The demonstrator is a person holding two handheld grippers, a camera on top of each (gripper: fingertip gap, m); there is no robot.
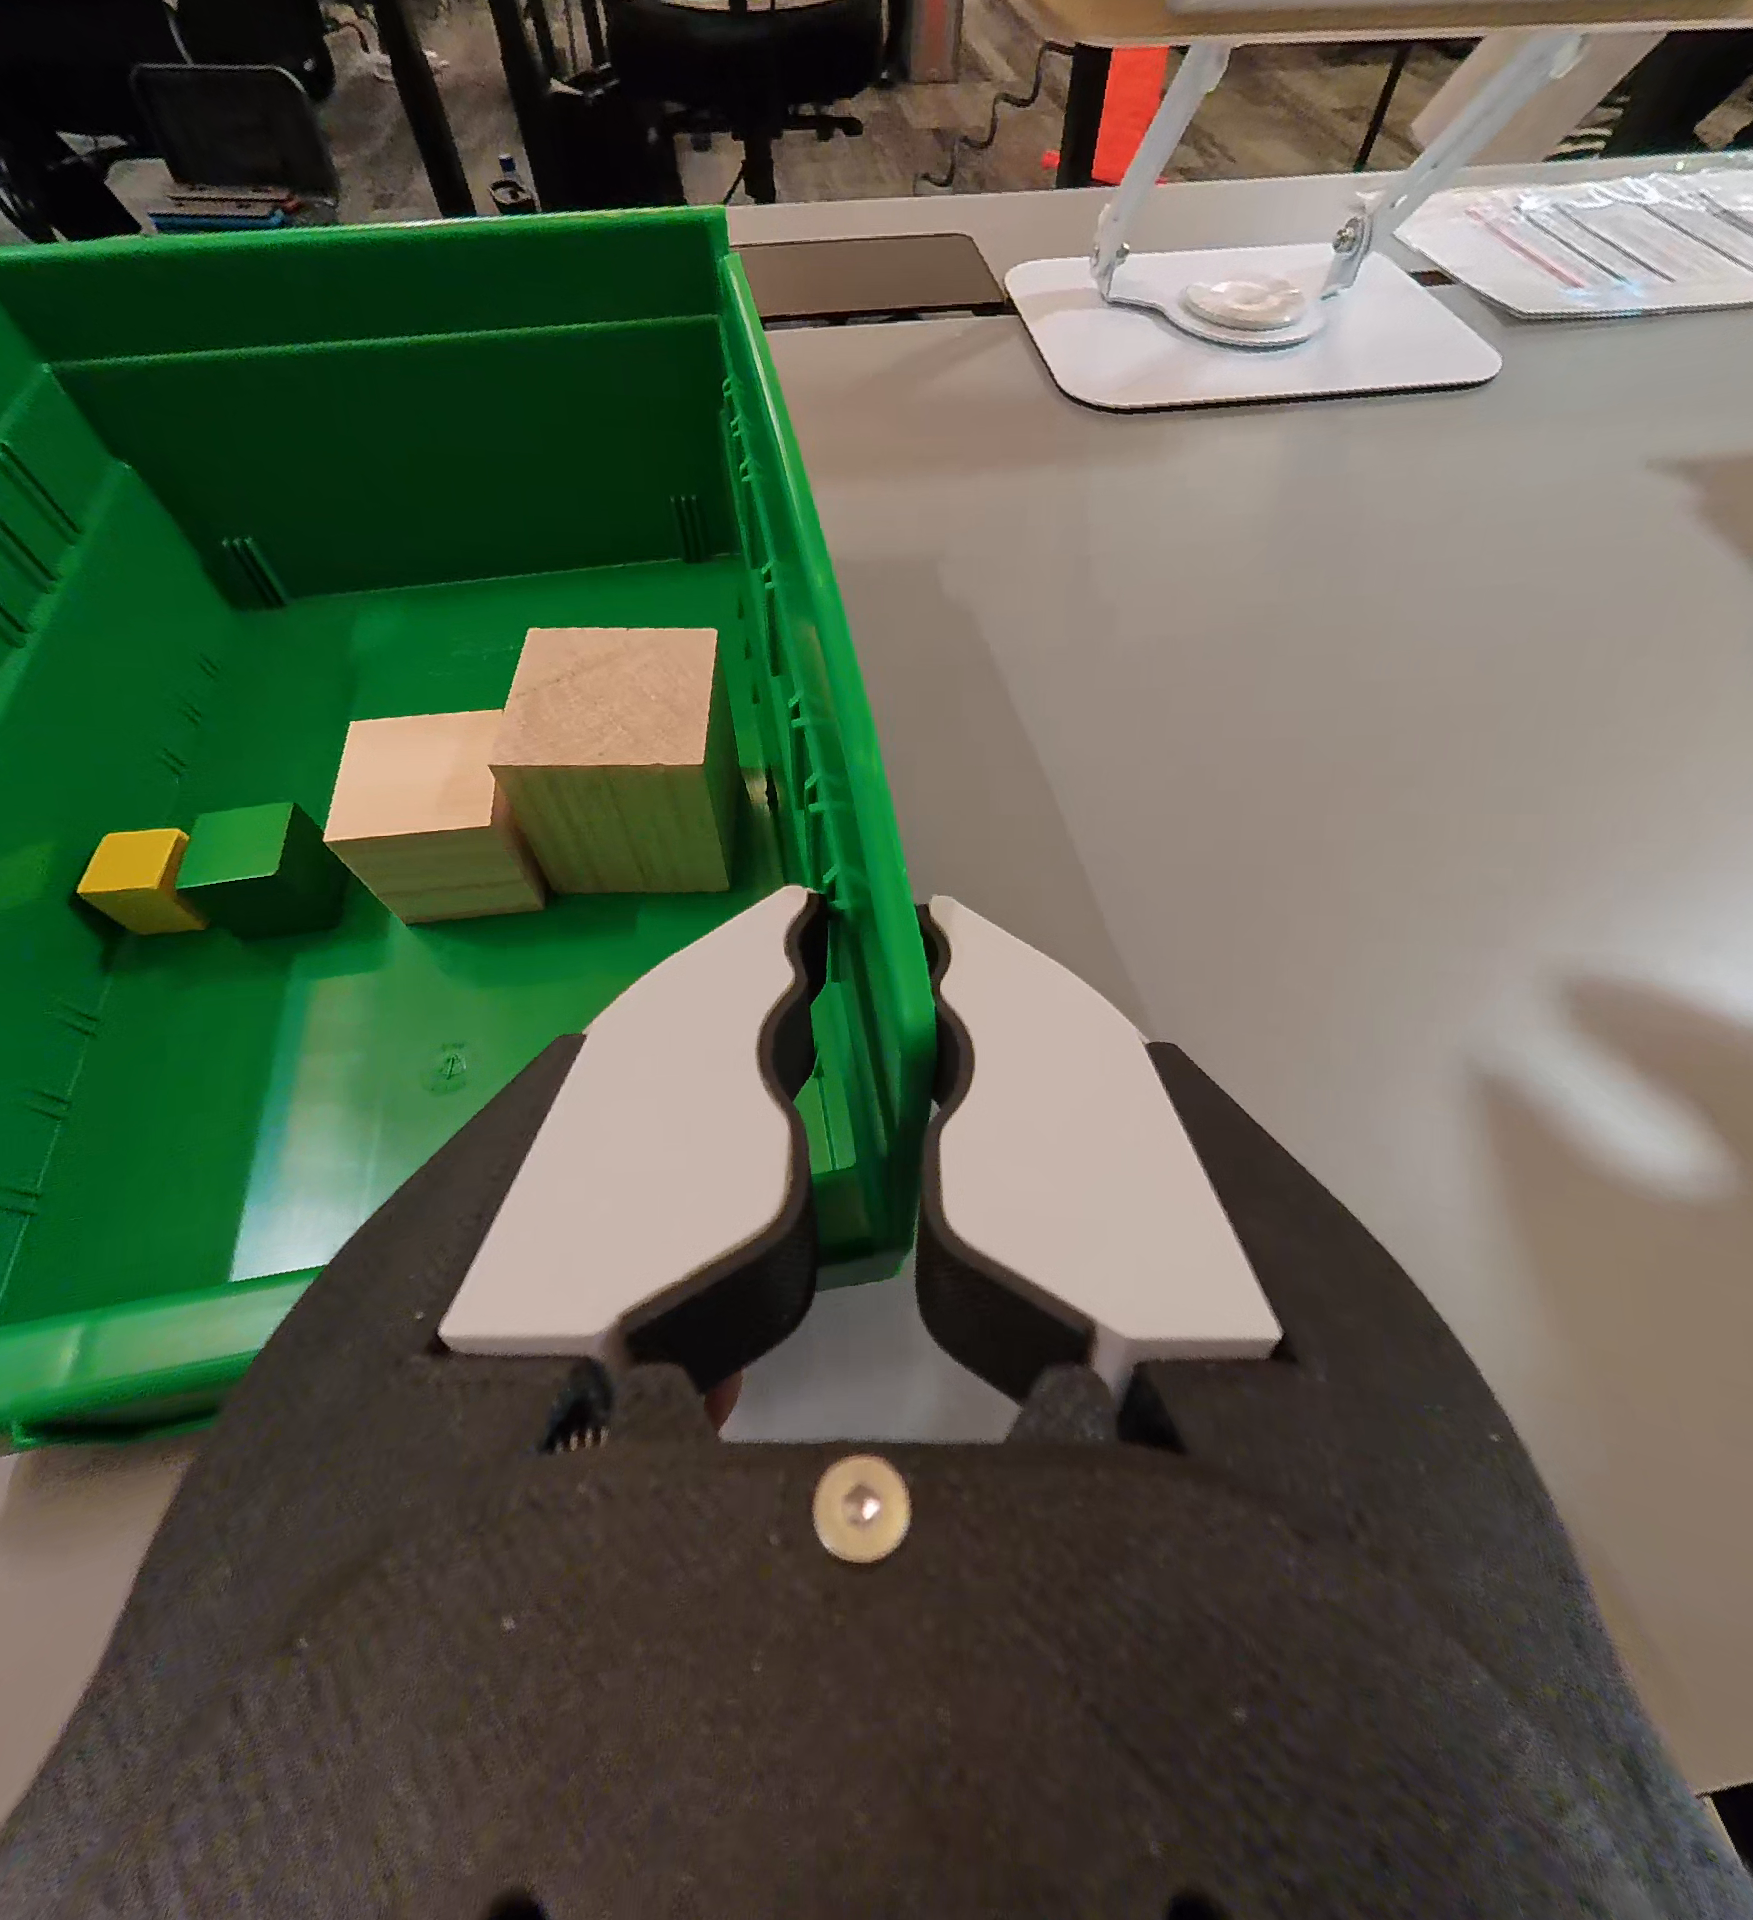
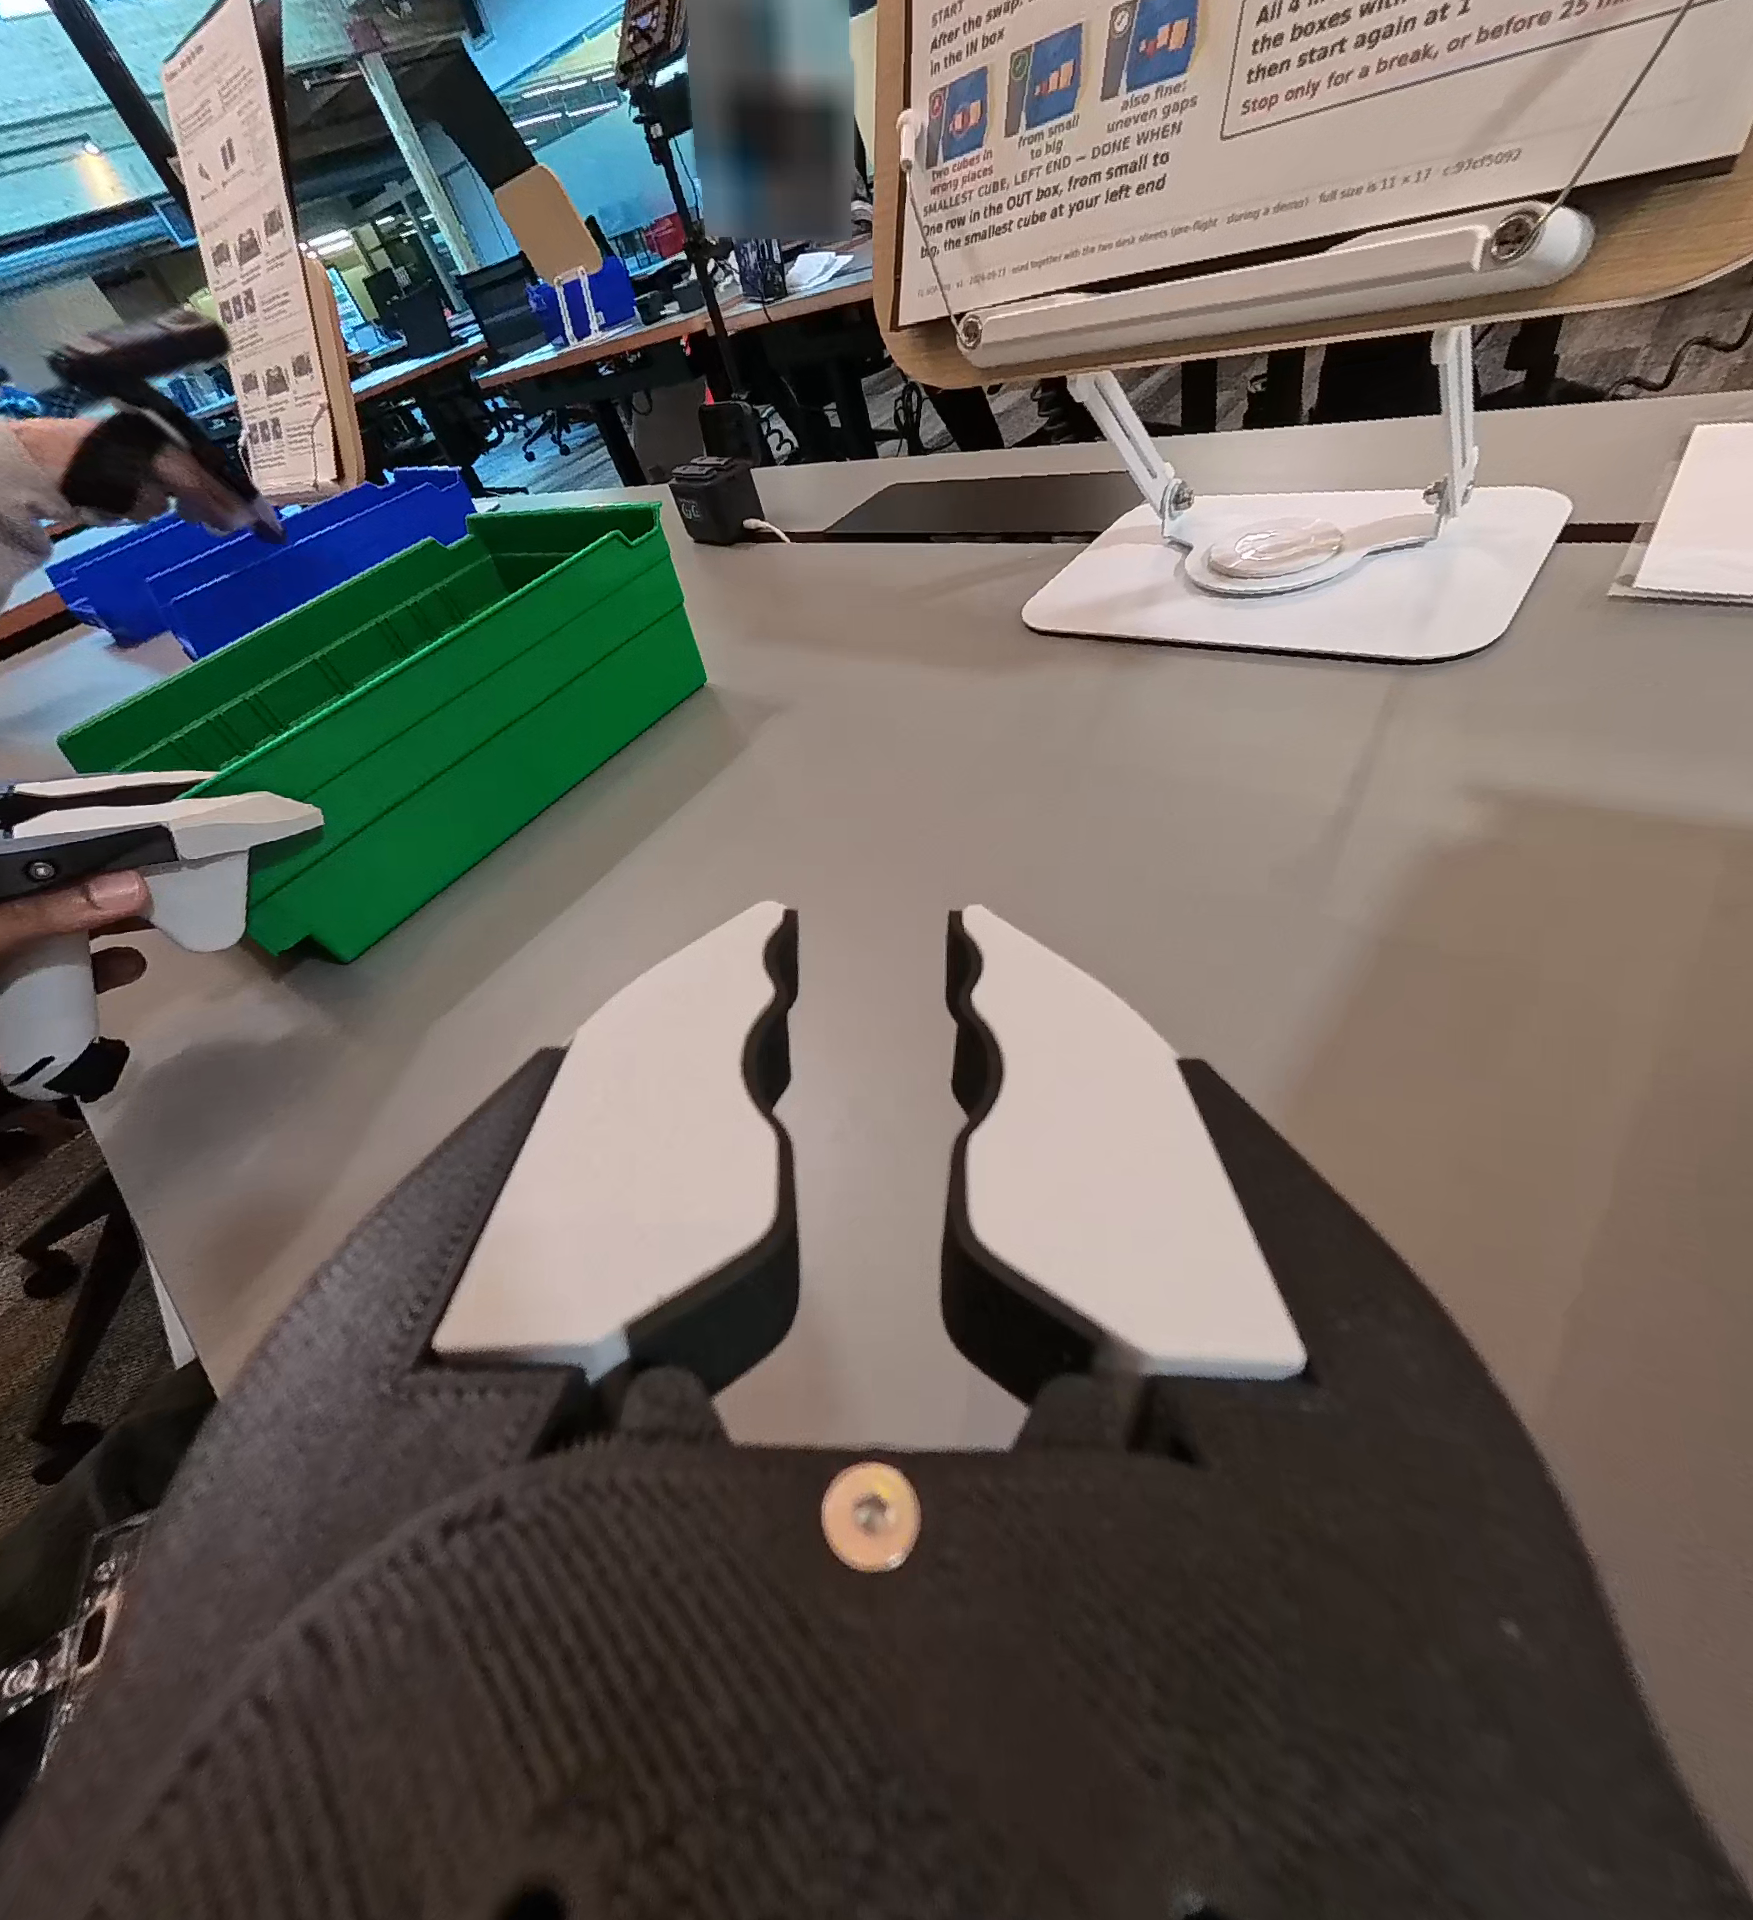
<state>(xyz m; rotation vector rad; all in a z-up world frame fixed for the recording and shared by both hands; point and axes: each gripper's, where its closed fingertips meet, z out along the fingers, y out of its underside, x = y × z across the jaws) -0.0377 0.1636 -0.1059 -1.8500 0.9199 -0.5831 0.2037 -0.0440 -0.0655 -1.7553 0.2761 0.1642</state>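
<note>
Green bin [image 1: 352, 447] sits at the table's [image 1: 1267, 831] left. Inside, left to right: yellow cube [image 1: 136, 878], green cube [image 1: 254, 868], two wooden cubes [image 1: 415, 816] – one row. Left gripper [image 1: 872, 914] is clamped on the bin's right wall. Right gripper [image 2: 872, 920] hovers over bare table – fingers apart, empty.

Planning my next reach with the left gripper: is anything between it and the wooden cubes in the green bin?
Yes. The left gripper straddles the green bin's right wall, one finger inside, one outside. The large wooden cube sits just ahead against that wall; nothing else intervenes.
</note>
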